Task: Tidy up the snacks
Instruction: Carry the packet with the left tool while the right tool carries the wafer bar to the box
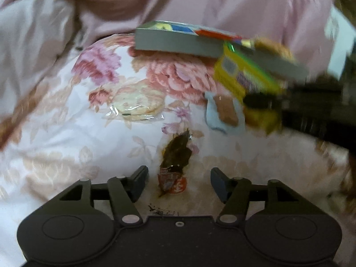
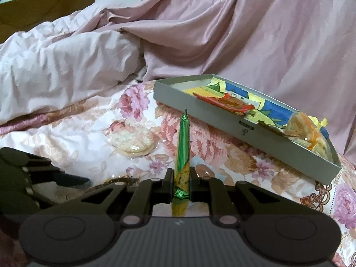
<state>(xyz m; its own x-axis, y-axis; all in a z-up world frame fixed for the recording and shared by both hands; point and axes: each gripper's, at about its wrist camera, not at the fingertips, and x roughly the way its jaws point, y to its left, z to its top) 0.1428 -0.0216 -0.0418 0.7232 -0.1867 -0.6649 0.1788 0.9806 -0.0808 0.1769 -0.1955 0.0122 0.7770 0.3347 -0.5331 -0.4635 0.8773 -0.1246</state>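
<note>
My left gripper (image 1: 179, 181) is open just above the floral bedspread, its fingers either side of a dark brown and red snack wrapper (image 1: 174, 162). My right gripper (image 2: 181, 183) is shut on a green and yellow snack packet (image 2: 183, 153), held edge-on and lifted over the bed. In the left wrist view that packet (image 1: 247, 77) and the right gripper (image 1: 262, 101) appear blurred at the right. A grey cardboard box (image 2: 222, 115) (image 1: 178, 42) with several snacks inside lies ahead. A clear-wrapped round cracker (image 1: 136, 105) (image 2: 133, 143) and a pale blue packet with a brown biscuit (image 1: 224, 111) lie loose on the bedspread.
A rumpled pink duvet (image 2: 200, 33) piles up behind the box and to the left. Part of a wooden surface (image 2: 33, 9) shows at the far upper left. The left gripper (image 2: 33, 173) is visible low at the left of the right wrist view.
</note>
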